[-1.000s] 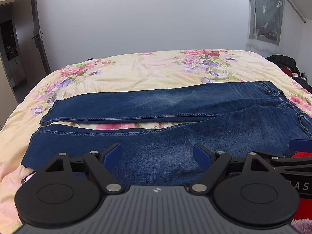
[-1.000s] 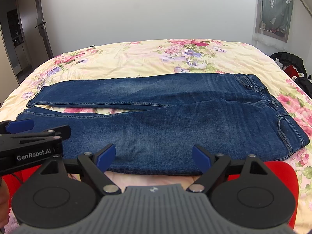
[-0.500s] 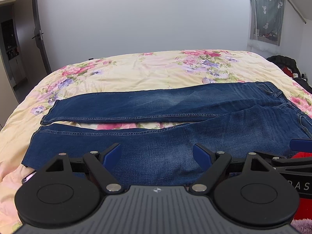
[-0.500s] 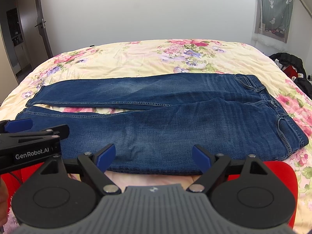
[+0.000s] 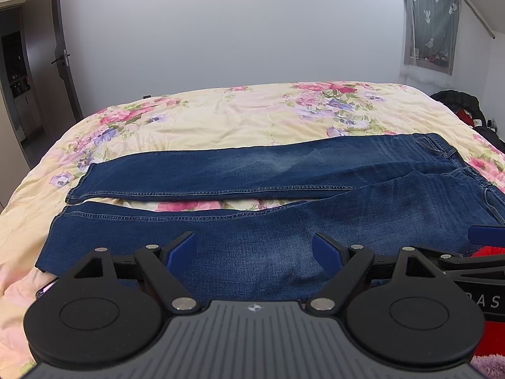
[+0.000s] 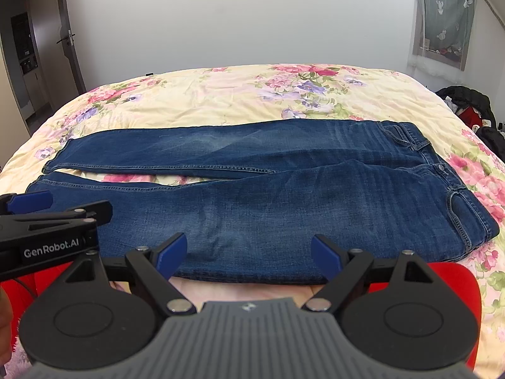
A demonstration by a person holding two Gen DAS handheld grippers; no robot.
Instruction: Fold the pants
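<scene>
Both pairs of blue-padded jaws stand wide apart with nothing between them: the left gripper (image 5: 255,249) hangs over the near leg of the dark blue denim jeans (image 6: 284,195), toward the hem end, and the right gripper (image 6: 249,249) is poised at the near edge of that same leg, closer to the waist. Against the views from a second ago almost nothing has moved; both tools sit where they were and the cloth lies unchanged, so I judge the fold has not begun and this is the pause before the first pinch. The jeans lie flat across the cream floral bedspread (image 5: 252,120), waistband (image 6: 442,170) to the right, hems (image 5: 63,218) to the left, the two legs parted by a thin wedge of flowered cover. The near edge runs just under the fingers, reachable for both tools. Beyond the far leg the bedspread is bare up to the white wall (image 5: 236,31), which leaves generous room to carry the near leg over. A dark heap of clothing (image 6: 470,107) sits off the right edge, well apart from the work, and something red (image 6: 448,271) lies below the right gripper.
</scene>
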